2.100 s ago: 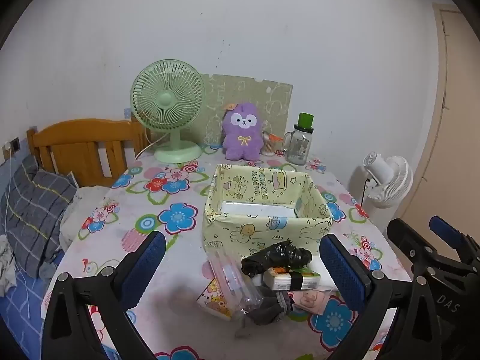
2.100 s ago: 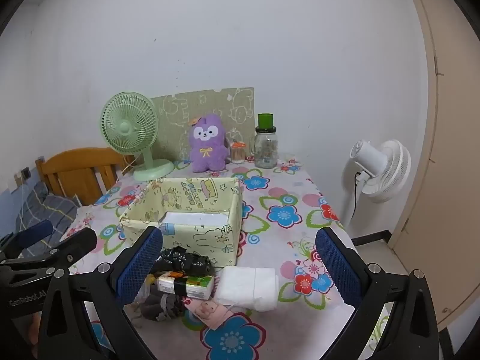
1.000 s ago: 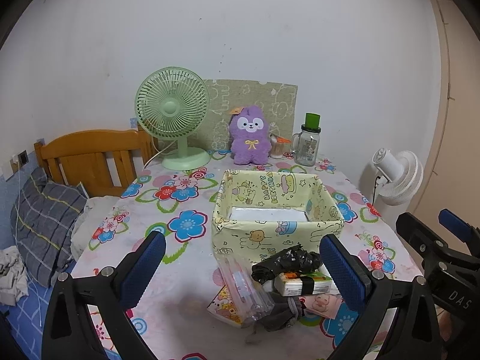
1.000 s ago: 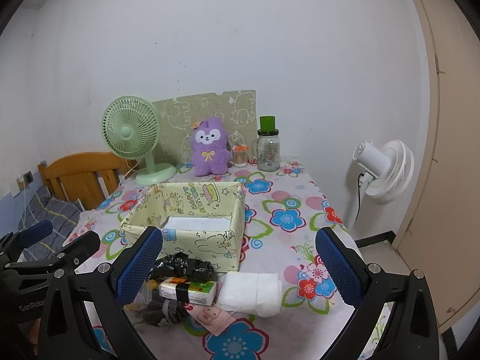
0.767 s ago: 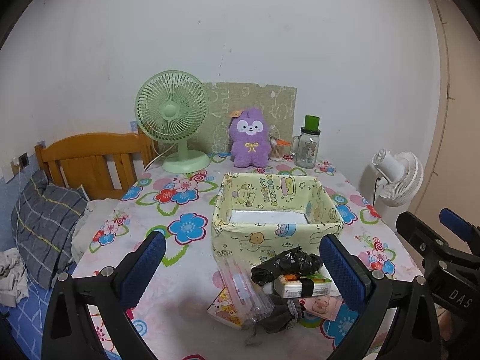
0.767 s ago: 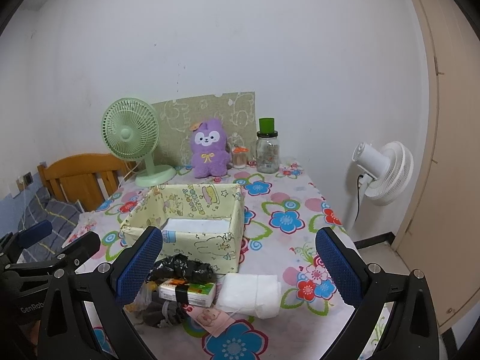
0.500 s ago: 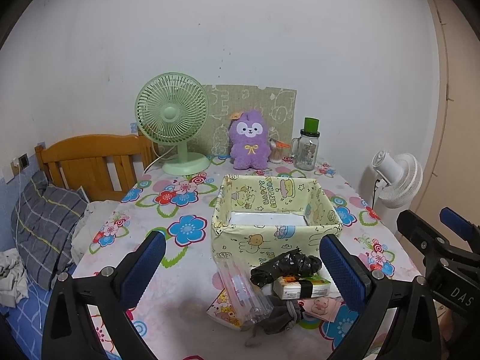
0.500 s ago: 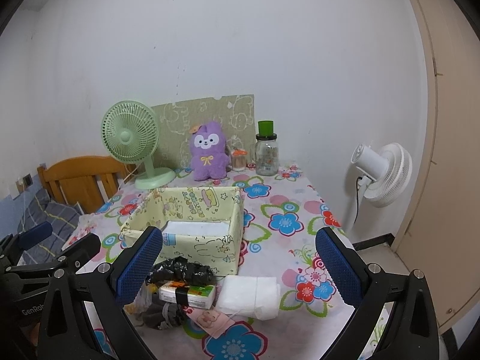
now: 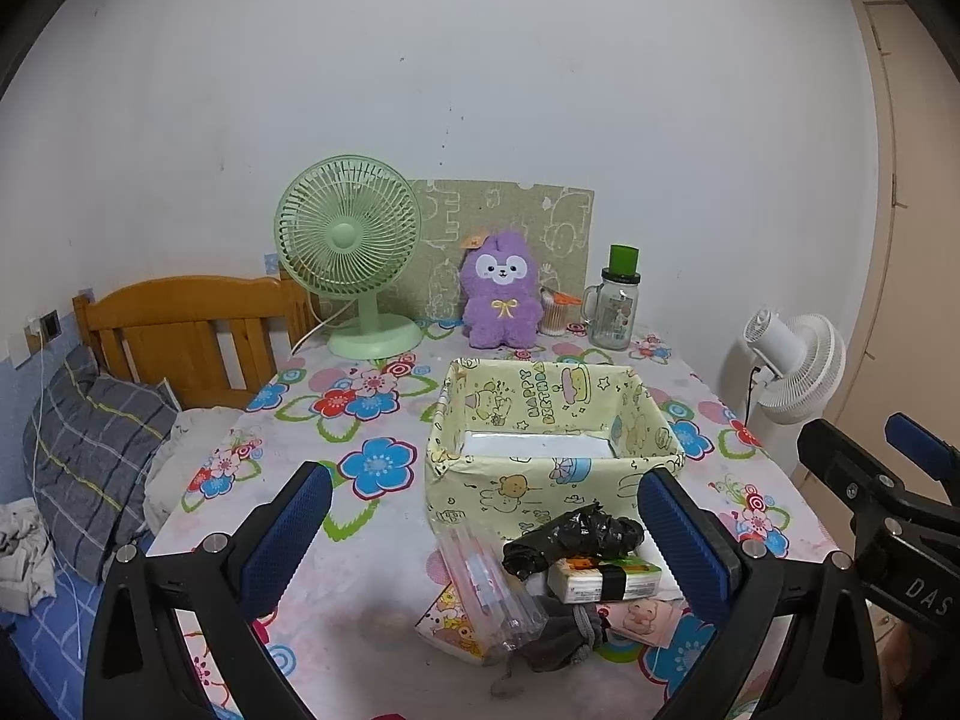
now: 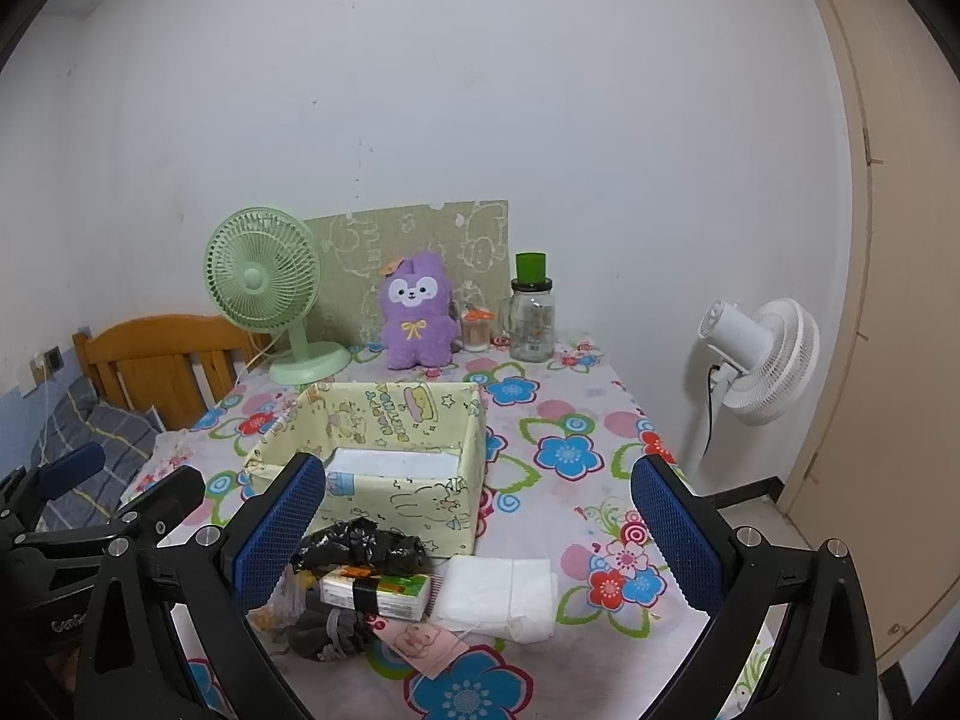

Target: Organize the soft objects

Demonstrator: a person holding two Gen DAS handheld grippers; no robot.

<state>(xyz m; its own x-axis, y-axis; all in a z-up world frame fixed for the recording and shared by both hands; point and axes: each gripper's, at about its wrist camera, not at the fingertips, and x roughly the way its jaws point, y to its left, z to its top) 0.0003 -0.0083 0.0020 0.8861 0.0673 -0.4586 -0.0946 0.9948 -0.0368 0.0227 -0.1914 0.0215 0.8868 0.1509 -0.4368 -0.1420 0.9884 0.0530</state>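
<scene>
Left gripper (image 9: 480,534) and right gripper (image 10: 477,531): both w/ jaws spread wide, nothing between the pads, held above the near table edge, clear of all items. Just ahead lies the pile, unsorted: black bag (image 10: 360,549) resting on tissue pack (image 10: 375,591); grey cloth (image 10: 327,630) below-left of pack; white folded cloth (image 10: 498,591) just right of pack; pink tag (image 10: 420,642) in front; clear plastic sleeve (image 9: 486,582) at left of pile. Beyond the pile, touching or nearly so, stands the box (image 10: 414,501), open-topped; only a white sheet or liner shows inside. Plush (image 10: 417,318) sits upright at the far table edge, by the fan (image 10: 264,282) and jar (image 10: 531,318). Progress, judged: approx. nil; no pile item is in the box, all pick-ups remain.
</scene>
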